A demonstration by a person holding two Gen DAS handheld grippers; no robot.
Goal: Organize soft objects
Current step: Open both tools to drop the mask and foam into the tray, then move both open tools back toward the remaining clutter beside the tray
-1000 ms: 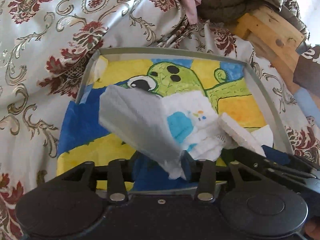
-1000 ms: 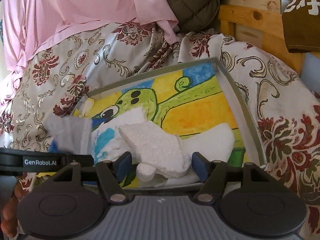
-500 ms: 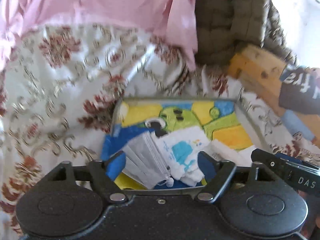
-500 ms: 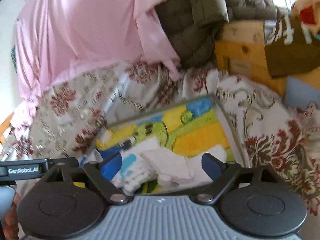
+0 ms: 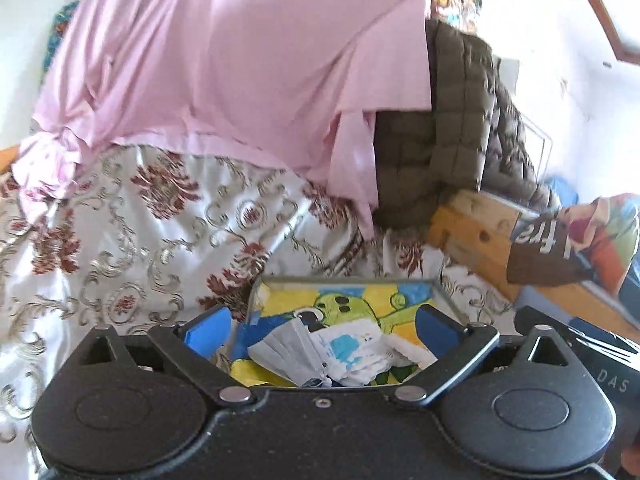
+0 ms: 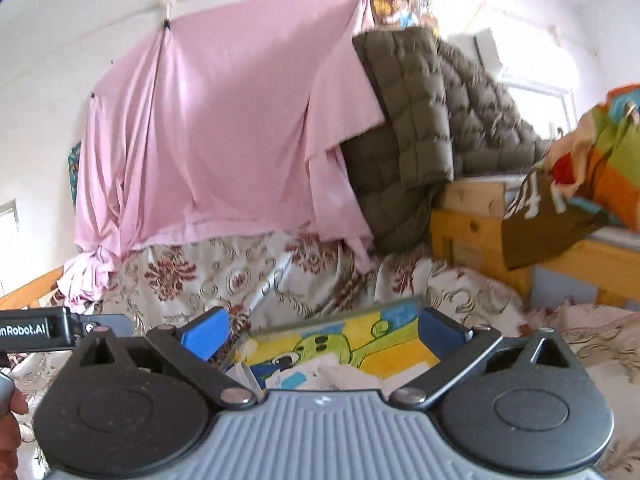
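A white wall (image 6: 248,4) rises at the back, with a thin line strung along it from which a pink sheet (image 6: 224,140) hangs, pinned at its upper corners and gathered at its lower left. Beside the sheet, to the right, an olive quilted blanket (image 6: 416,128) is draped over a pale wooden frame (image 6: 464,232). A bright window (image 6: 532,76) behind the blanket throws strong daylight in, washing out that corner. Below spreads a bed cover (image 5: 168,240), cream satin with dark red flowers and grey scrolls, rumpled into folds. A patterned hanging (image 6: 404,0) shows above the blanket, blurred.
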